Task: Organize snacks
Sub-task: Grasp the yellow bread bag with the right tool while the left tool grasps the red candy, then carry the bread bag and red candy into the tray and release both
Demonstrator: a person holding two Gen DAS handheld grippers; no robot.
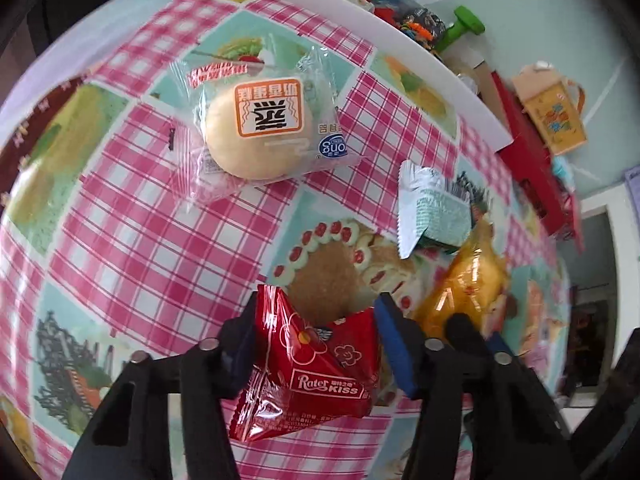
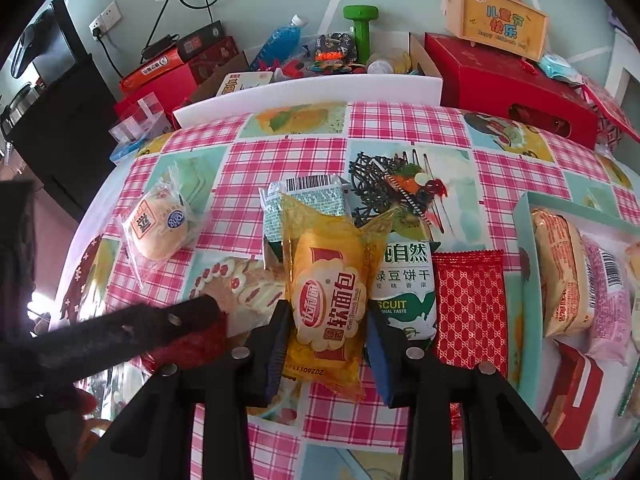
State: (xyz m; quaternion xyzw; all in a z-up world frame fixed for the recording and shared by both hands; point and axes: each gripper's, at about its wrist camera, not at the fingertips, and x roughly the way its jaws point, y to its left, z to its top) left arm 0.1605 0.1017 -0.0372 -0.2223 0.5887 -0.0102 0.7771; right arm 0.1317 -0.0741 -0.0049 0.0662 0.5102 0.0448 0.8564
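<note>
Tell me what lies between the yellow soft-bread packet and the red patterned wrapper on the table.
In the right wrist view, a white-and-green mung bean biscuit packet lies between the yellow soft-bread packet and the red patterned wrapper.

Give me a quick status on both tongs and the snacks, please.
Left tongs around the red snack packet. Right tongs shut on the yellow bread packet. Biscuit packet close beside it; box at right already holds snacks.
</note>
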